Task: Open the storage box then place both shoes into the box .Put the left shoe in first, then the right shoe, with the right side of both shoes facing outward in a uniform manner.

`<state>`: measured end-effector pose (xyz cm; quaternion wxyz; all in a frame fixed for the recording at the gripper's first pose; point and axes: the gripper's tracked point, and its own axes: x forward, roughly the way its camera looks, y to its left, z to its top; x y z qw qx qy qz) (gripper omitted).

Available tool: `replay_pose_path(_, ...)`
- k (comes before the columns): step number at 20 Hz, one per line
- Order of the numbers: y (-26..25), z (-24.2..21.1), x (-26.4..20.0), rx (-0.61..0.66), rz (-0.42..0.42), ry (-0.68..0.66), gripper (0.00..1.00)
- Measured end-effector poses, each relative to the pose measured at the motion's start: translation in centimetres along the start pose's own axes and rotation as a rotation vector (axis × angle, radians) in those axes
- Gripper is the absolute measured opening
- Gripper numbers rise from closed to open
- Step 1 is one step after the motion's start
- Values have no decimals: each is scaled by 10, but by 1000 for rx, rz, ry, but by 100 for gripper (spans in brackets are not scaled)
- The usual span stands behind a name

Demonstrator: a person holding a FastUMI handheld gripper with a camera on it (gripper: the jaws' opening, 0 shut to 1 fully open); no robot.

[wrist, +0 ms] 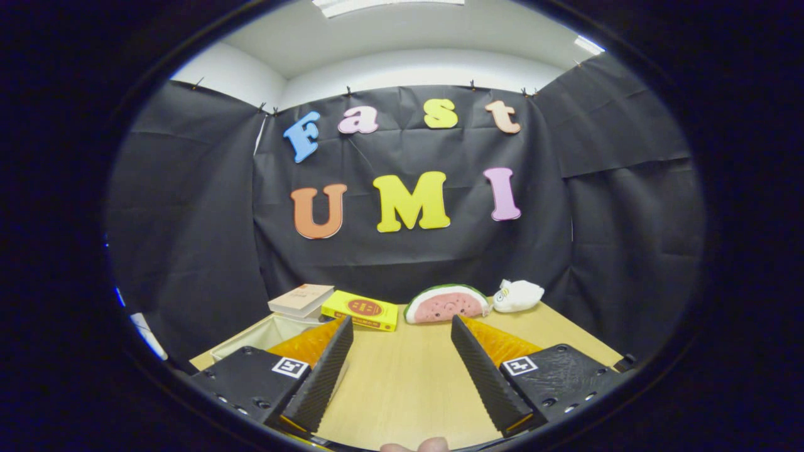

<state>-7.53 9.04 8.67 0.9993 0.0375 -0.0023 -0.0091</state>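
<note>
surface: showing pale wood grain
flat box: showing yellow, red round mark
plush slice: showing pink, dark seeds, green rind
soft toy: showing white
book: showing beige

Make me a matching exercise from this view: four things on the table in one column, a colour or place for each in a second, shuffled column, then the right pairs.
Things:
1. box
2. watermelon-slice plush
3. plush toy
4. book

Descriptions:
A. white, beside the watermelon plush
B. yellow, lying flat on the wooden table
C. pink with a green rind
D. pale cover, resting atop a light container

Pairs: 1-B, 2-C, 3-A, 4-D

The hand-held gripper is open, with bare table between its fingers.
</note>
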Motion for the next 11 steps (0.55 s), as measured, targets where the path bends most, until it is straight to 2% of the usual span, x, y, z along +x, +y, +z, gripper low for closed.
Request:
replay_pose_path(4, 13, -9, 1, -53, -5, -39, 96)
replay_pose_path(11, 51, -26, 6, -59, 40, -11, 96)
